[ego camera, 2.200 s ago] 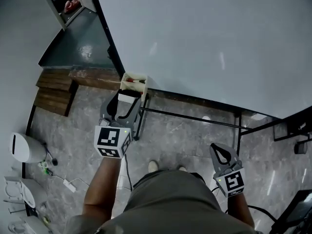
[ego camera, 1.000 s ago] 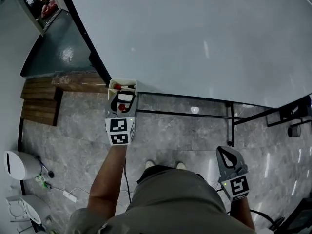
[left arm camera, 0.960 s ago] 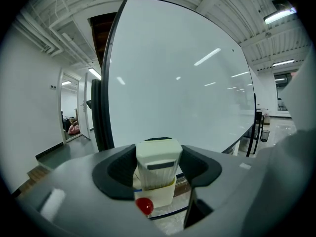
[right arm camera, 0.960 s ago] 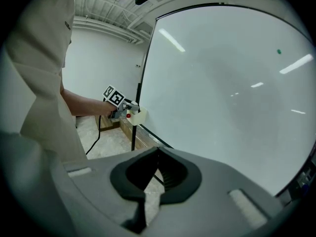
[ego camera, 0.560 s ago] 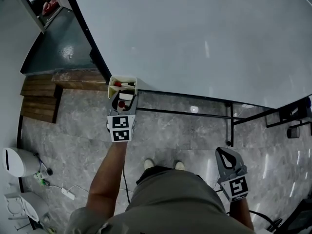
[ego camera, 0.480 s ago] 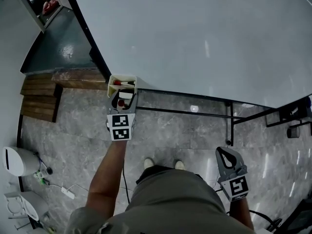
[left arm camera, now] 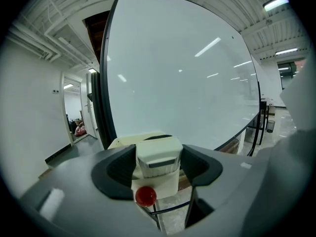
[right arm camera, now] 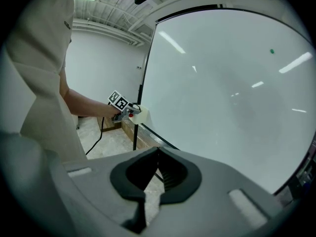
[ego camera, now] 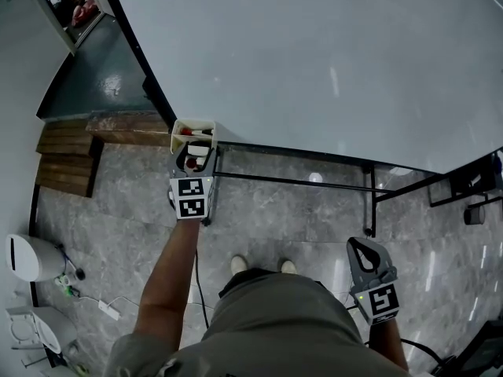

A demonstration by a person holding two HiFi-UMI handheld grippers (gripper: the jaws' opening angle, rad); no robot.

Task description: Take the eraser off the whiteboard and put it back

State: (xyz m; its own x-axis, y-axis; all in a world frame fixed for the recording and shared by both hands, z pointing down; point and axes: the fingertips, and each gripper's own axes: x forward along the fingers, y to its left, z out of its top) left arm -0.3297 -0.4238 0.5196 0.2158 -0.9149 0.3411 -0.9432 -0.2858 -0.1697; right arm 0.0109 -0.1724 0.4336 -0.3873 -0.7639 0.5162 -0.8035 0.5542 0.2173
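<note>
Left gripper view: the left gripper clamps the eraser by its sides, right at the holder on the whiteboard's lower corner. The right gripper is closed and empty. Best to move the eraser straight and level, with the grip square.

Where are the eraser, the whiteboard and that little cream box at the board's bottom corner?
eraser (left arm camera: 158, 154), left gripper view, on its pale top face.
whiteboard (ego camera: 314, 53), head view, on the bare middle of its surface.
cream box (ego camera: 195, 122), head view, on its far rim.
</note>
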